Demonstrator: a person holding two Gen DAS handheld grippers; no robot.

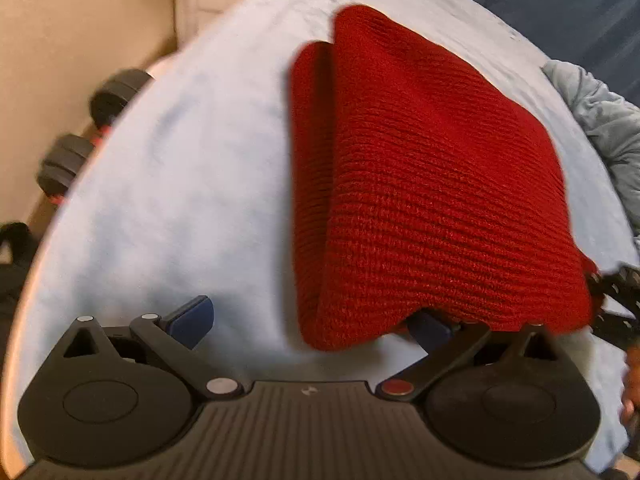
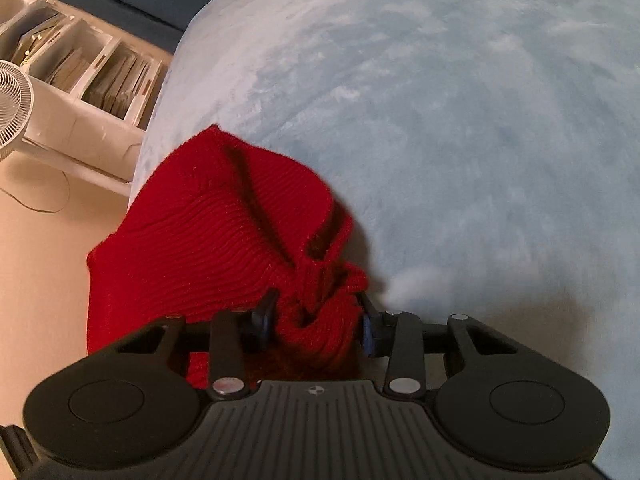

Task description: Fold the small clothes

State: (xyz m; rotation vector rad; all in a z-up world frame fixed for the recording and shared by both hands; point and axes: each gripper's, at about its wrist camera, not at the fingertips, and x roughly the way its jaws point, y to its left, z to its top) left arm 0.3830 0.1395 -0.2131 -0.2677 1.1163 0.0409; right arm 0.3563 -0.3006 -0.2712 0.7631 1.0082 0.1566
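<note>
- Right now the right tongs (image 2: 316,320) are pinching a bunched wad of the red knit hat (image 2: 208,240); both blue pads press into the gathered fabric.
- Left tongs (image 1: 312,322) are spread wide, holding nothing. 1 blue pad shows bare over the blanket, the other is tucked under the hat's near edge, partly hidden.
- Hat lies on the light blue blanket (image 1: 180,180), near its edge; in the left wrist view it reads as a doubled layer with a second fold edge showing along its left side. The end held by the right tongs is lifted and crumpled, the rest drapes down.
- Handling, my read: light, soft, stretchy rib knit. No stiffness, so it sags from any single grip point and bunches easily. Not fragile, not slippery; knit gives the pads good bite.
- Best hold: 2 corners of 1 edge, thin pinch through both layers, not a central wad.
- Off the bed: dumbbells (image 1: 92,128) on the floor, white fan (image 2: 12,108), shelf unit (image 2: 92,68).
</note>
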